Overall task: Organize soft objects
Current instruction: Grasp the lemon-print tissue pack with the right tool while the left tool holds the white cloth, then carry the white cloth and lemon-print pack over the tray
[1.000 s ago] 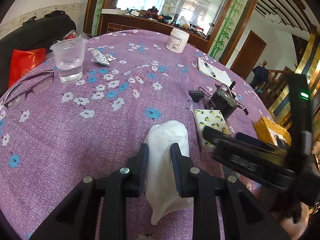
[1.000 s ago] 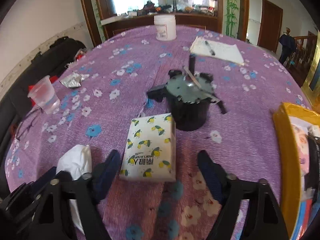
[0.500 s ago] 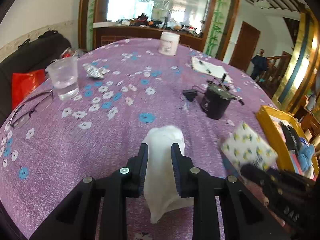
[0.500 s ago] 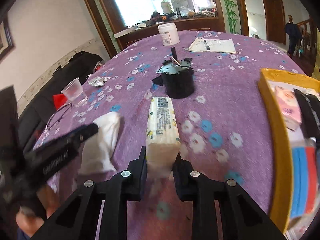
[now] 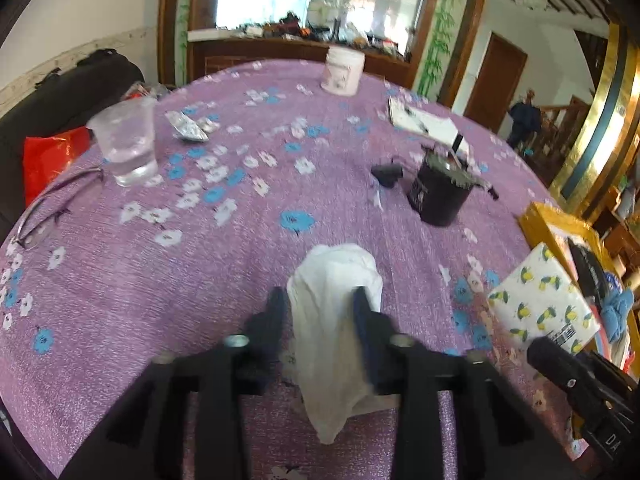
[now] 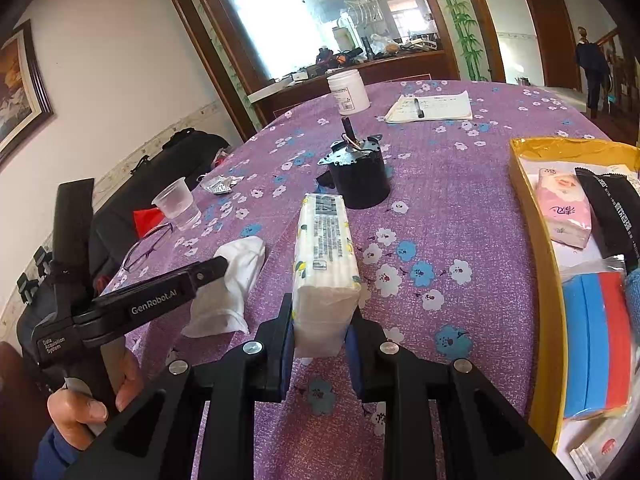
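Tissue pack lifted, cloth being let go.
Right gripper [image 6: 318, 338] clamped on the near end of the tissue pack [image 6: 325, 256], long axis pointing straight ahead, clear of the bench [image 6: 440, 200]. Left gripper [image 5: 320, 316], jaws just widened, straddling the white cloth [image 5: 334, 320], stretched ahead too. Probably next: carrying the pack rightward to the yellow tray [image 6: 532, 216].

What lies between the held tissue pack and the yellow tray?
Only bare flowered cloth lies between the tissue pack, held by the right gripper, and the tray; the right wrist view shows it.
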{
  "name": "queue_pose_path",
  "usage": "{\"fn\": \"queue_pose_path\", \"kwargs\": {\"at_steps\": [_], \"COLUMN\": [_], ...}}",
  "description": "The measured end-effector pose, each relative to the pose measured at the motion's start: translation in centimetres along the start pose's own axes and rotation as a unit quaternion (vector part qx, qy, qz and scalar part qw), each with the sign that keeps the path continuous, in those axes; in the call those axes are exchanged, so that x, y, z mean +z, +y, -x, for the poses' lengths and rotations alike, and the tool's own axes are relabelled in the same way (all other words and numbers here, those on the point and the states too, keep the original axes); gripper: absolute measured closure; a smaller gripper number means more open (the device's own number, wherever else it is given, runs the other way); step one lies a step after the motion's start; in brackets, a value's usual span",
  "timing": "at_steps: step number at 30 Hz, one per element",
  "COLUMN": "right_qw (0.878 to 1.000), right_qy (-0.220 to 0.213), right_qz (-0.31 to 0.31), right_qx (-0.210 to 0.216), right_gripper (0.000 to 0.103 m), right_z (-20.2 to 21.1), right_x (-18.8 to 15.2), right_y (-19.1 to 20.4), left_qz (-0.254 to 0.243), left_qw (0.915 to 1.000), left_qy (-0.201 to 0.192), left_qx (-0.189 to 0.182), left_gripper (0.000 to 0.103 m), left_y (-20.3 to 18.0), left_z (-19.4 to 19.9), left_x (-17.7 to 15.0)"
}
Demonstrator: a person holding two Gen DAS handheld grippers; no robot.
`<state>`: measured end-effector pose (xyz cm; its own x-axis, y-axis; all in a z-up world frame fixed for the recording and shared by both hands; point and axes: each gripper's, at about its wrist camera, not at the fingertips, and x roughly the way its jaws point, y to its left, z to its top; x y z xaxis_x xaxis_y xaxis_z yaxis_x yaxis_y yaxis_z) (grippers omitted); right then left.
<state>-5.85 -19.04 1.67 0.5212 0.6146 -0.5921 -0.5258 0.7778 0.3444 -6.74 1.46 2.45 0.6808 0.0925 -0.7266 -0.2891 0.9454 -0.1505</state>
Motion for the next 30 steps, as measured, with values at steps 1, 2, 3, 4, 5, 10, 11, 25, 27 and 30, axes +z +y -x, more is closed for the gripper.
{"fn": "queue_pose_path", "kwargs": {"at_steps": [1,2,3,4,5,10,11,25,27,30], "right_qw": [1.0,1.0,1.0,1.0,1.0,1.0,1.0,0.999,0.999,0.999], "right_qy": [0.0,0.002,0.003,0.004,0.005,0.005,0.005,-0.039,-0.042,-0.045], "right_qz": [0.001,0.002,0.002,0.003,0.004,0.003,0.003,-0.005,-0.012,-0.024], "right_qx": [0.002,0.003,0.002,0.001,0.001,0.001,0.0,-0.011,-0.005,-0.004], "right_gripper": [0.078,0.078,0.078,0.078,0.078,0.078,0.078,0.078,0.078,0.078], "right_z": [0.0,0.0,-0.1,-0.1,-0.1,-0.2,-0.2,2.1,2.9,4.1], "right_x": [0.0,0.0,0.0,0.0,0.0,0.1,0.1,-0.6,-0.8,-1.0], "right_y": [0.0,0.0,0.0,0.0,0.1,0.1,0.1,-0.6,-1.0,-1.7], "left_qz": [-0.001,-0.002,-0.003,-0.005,-0.009,-0.031,-0.036,0.0,-0.012,-0.031], "left_qw": [1.0,0.9999,0.9998,0.9997,0.9994,0.9982,0.998,0.9967,0.9956,0.9943], "left_qy": [0.004,0.011,0.017,0.024,0.032,0.049,0.049,-0.079,-0.09,-0.099], "left_qx": [-0.001,-0.002,-0.002,-0.001,0.001,0.016,0.015,0.018,0.023,0.027], "left_gripper": [0.056,0.055,0.055,0.055,0.054,0.046,0.067,0.091,0.091,0.091], "left_y": [-0.1,-0.1,-0.2,-0.4,-0.6,-1.5,-1.7,-1.9,-3.1,-4.9], "left_z": [-0.2,-0.4,-0.7,-1.0,-1.3,-2.1,-2.1,3.5,4.1,4.6], "left_x": [0.0,0.1,0.1,0.2,0.2,0.2,0.1,-2.1,-2.7,-3.4]}}
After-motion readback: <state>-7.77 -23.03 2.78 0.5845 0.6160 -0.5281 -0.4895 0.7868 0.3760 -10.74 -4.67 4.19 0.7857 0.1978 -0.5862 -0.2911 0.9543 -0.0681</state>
